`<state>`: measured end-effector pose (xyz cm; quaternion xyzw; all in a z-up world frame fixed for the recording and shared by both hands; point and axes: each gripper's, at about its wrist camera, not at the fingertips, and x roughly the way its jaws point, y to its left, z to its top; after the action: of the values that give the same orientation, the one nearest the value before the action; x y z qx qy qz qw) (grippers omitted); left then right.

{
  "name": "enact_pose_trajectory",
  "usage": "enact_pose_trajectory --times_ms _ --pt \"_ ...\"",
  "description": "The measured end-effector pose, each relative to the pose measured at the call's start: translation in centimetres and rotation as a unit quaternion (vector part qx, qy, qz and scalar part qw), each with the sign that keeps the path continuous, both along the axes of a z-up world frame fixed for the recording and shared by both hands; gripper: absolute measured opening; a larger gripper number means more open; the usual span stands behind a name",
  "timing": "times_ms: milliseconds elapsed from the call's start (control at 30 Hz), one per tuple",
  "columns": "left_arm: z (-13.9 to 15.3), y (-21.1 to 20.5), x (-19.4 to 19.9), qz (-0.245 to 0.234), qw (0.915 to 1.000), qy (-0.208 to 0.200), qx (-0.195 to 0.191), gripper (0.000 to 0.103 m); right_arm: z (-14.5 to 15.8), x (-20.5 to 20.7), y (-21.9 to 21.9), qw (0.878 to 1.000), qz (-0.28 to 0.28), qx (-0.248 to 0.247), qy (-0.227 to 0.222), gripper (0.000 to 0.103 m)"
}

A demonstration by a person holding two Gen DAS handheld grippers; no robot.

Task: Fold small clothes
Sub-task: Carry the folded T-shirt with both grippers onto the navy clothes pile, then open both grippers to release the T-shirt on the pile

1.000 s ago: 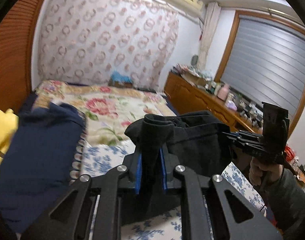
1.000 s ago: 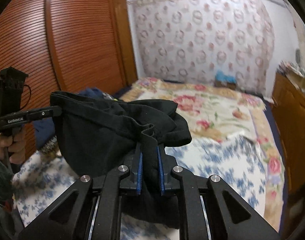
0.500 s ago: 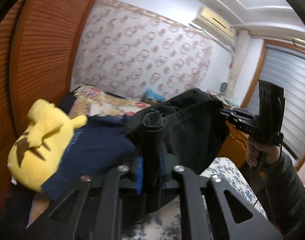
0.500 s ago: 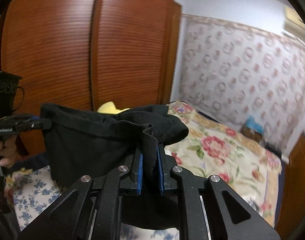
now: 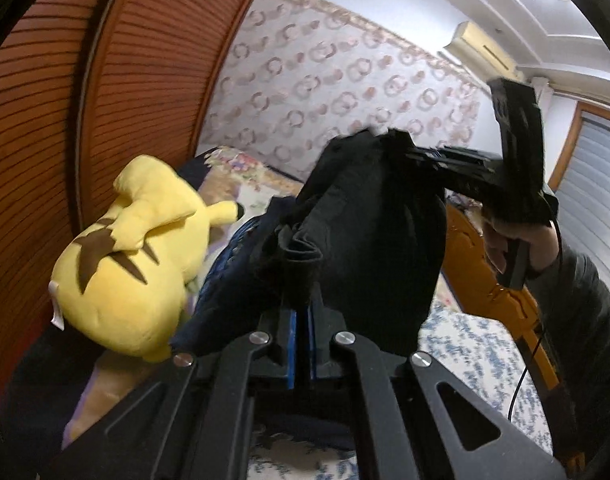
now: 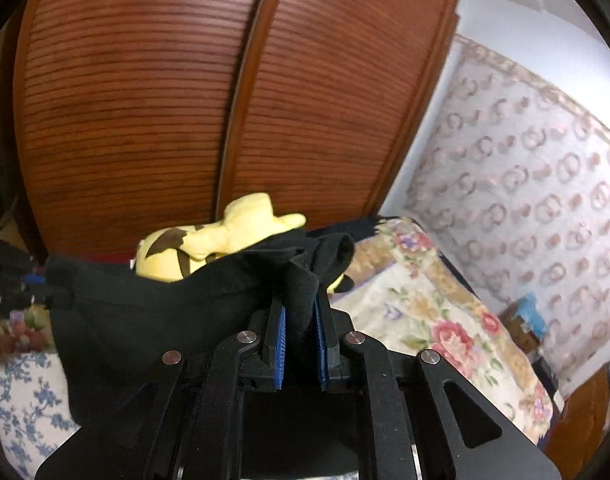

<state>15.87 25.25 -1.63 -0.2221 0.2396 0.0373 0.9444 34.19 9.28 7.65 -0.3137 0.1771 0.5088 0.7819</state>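
Now | step: black garment [image 6: 153,320] held aloft between both grippers | left gripper [image 5: 301,320] – clamped on cloth | right gripper [image 6: 301,320] – clamped on cloth | next: likely lower onto bed [image 6: 445,304], flatten

Both wrist views close, facing wardrobe [image 6: 145,120]; share yellow plush [image 5: 129,264].

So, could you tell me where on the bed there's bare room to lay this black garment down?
The blue-flowered sheet under the black garment is bare, as is the floral quilt toward the patterned wall. It is crowded by the wardrobe: the yellow plush and navy garment lie there.
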Motion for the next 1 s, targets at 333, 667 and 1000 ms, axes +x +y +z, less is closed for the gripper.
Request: enact_pose_trajectory --times_ms 333,667,1000 --pt "-1.0 -0.7 -0.6 0.012 0.9984 0.039 0.038 0.007 -2.0 2.3 0.7 0.996 -0.075 0.007 0.041 0.034" --pt "1.7 -4.7 -2.4 -0.020 0.9953 0.010 0.094 0.052 -0.8 -2.1 -6.9 0.989 -0.129 0.056 0.053 0.067" --pt "3.4 -10.9 -4.2 -0.053 0.9894 -0.007 0.135 0.058 -2.5 -9.7 -17.4 0.972 -0.198 0.103 0.080 0.079"
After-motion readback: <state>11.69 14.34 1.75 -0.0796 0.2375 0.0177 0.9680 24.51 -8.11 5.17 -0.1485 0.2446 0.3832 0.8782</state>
